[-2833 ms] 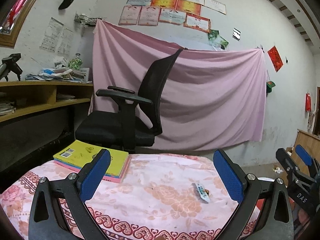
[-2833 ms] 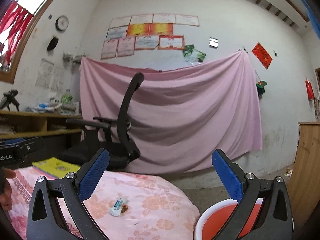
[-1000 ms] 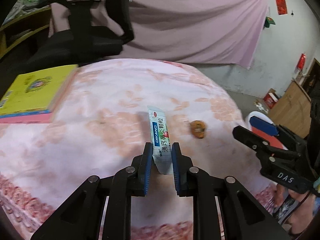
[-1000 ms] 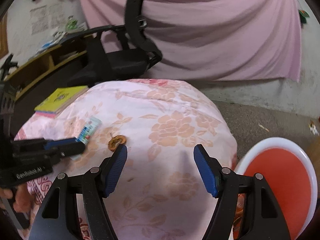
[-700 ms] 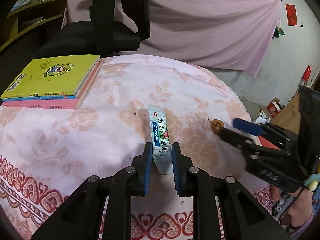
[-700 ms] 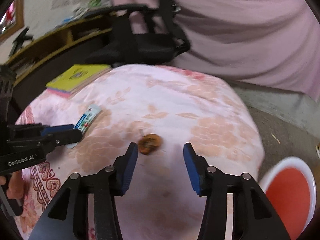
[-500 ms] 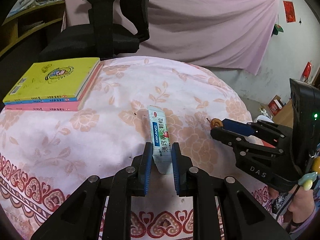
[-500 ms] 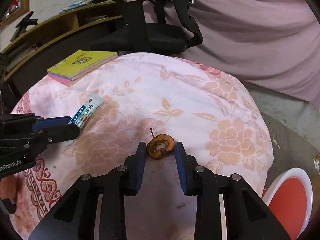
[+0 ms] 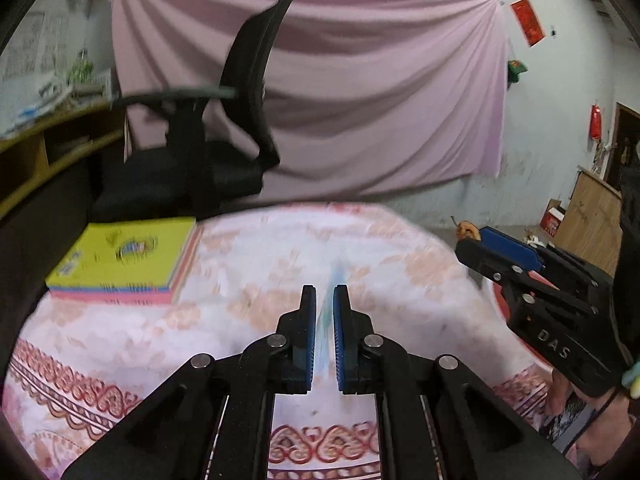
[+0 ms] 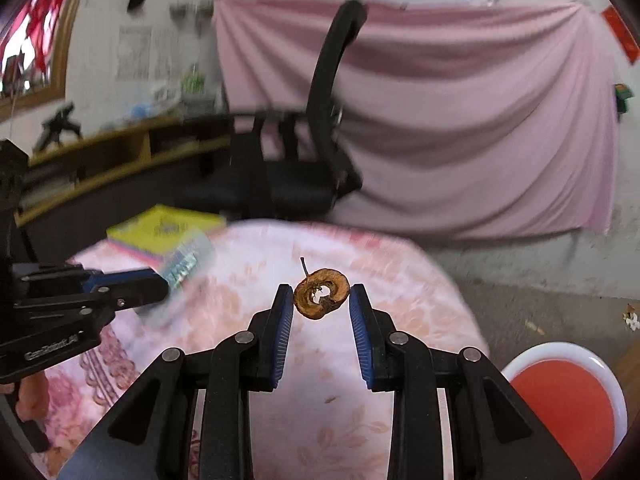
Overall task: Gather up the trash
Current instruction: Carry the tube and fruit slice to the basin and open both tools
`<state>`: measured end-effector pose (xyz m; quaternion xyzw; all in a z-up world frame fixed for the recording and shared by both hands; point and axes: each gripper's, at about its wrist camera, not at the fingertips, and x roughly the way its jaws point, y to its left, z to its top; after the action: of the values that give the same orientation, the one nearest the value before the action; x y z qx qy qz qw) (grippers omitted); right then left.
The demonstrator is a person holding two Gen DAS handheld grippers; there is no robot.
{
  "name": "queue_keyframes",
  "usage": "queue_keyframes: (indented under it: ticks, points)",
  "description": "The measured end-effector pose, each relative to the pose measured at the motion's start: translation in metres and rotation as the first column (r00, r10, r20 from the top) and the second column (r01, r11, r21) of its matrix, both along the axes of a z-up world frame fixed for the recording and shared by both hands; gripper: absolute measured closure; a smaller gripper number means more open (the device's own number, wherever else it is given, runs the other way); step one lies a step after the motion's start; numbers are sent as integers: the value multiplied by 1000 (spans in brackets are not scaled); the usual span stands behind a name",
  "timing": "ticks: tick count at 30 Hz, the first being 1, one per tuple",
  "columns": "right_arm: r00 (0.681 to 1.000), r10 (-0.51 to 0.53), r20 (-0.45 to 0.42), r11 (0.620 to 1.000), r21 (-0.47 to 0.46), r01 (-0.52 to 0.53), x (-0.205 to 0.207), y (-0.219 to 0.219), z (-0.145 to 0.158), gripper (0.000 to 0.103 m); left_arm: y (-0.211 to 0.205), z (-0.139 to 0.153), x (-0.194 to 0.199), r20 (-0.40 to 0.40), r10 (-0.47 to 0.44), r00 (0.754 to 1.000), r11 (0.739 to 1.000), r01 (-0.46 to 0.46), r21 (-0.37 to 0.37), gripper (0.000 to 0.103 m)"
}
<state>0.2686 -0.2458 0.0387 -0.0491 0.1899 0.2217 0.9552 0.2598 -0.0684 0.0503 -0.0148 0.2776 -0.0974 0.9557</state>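
My left gripper (image 9: 325, 294) is shut on a white and blue sachet (image 9: 334, 280), which stands edge-on and blurred between the pads, lifted off the pink flowered tablecloth (image 9: 240, 316). In the right wrist view the sachet (image 10: 186, 262) sticks out of the left gripper (image 10: 160, 282) at the left. My right gripper (image 10: 320, 298) is shut on a brown dried apple core (image 10: 322, 294) with a stem, held above the table. From the left wrist view the apple core (image 9: 465, 231) shows at the tip of the right gripper (image 9: 474, 240).
A stack of yellow and pink books (image 9: 124, 256) lies on the table's left side. A black office chair (image 9: 208, 168) stands behind the table before a pink hanging sheet. A red bin with a white rim (image 10: 560, 396) sits on the floor at the right.
Both grippers have risen off the table with their loads, and both views now look higher at the wall. The left jaws stand closer together, with the sachet turned edge-on.
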Motion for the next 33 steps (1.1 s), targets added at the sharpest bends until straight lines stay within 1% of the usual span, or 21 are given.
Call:
queue_keyframes:
  ticks: [3, 5, 6, 8, 10, 13, 14, 16, 17, 18, 20, 23, 26, 28, 29, 30, 31, 33]
  points:
    - [996, -25, 82, 999, 44, 22, -15, -11, 13, 76, -10, 17, -12, 57, -25, 998, 1000, 26, -7, 97]
    - [991, -47, 128, 997, 65, 39, -24, -20, 22, 76, -19, 22, -13, 62, -39, 997, 999, 38, 3, 97]
    - [989, -56, 135, 996, 78, 46, -26, -24, 25, 76, -22, 24, -14, 62, -46, 997, 999, 46, 5, 97]
    - [990, -71, 124, 993, 100, 59, -28, -31, 27, 76, -24, 22, -12, 43, -56, 998, 998, 56, -1, 97]
    - [991, -85, 103, 991, 110, 74, -28, -39, 25, 76, -23, 15, -7, 3, -64, 998, 998, 64, -9, 97]
    - [996, -81, 30, 992, 95, 78, -20, -44, 19, 76, -19, 0, -1, -69, -62, 996, 998, 62, 9, 95]
    - [997, -83, 4, 993, 86, 83, -16, -44, 16, 76, -16, -7, 4, -103, -57, 993, 998, 59, 19, 90]
    - [996, -71, -45, 994, 84, 75, -10, -45, 10, 76, -10, -16, 9, -145, -56, 988, 998, 59, 15, 72]
    - [995, -62, -77, 994, 83, 68, -5, -43, 6, 76, -7, -20, 11, -158, -55, 986, 998, 57, 11, 55]
    - [993, -57, -99, 995, 80, 65, -2, -44, 3, 76, -3, -24, 13, -161, -49, 986, 999, 51, 9, 50]
    - [989, -45, -140, 996, 70, 55, 2, -43, -3, 76, 0, -31, 18, -178, -48, 983, 999, 52, 17, 50]
    - [982, -35, -188, 998, 51, 45, 9, -36, -10, 76, 1, -45, 32, -260, -53, 964, 997, 64, 35, 50]
    - [977, -25, -211, 999, 34, 32, 11, -32, -15, 76, 1, -58, 46, -330, -76, 941, 996, 86, 16, 51]
    - [976, -18, -218, 999, 30, 25, 11, -35, -17, 76, 0, -62, 49, -338, -78, 938, 996, 90, 20, 52]
    - [975, -14, -221, 999, 32, 22, 11, -36, -18, 76, -2, -62, 50, -337, -87, 937, 994, 102, 27, 61]
    - [974, -11, -226, 999, 35, 19, 11, -36, -19, 76, -4, -62, 50, -338, -97, 936, 993, 115, 33, 76]
    - [973, -10, -229, 999, 38, 19, 11, -38, -20, 76, -6, -62, 51, -342, -105, 934, 991, 127, 41, 82]
    - [972, -9, -234, 999, 47, 21, 11, -40, -20, 76, -12, -63, 51, -343, -109, 933, 987, 142, 73, 85]
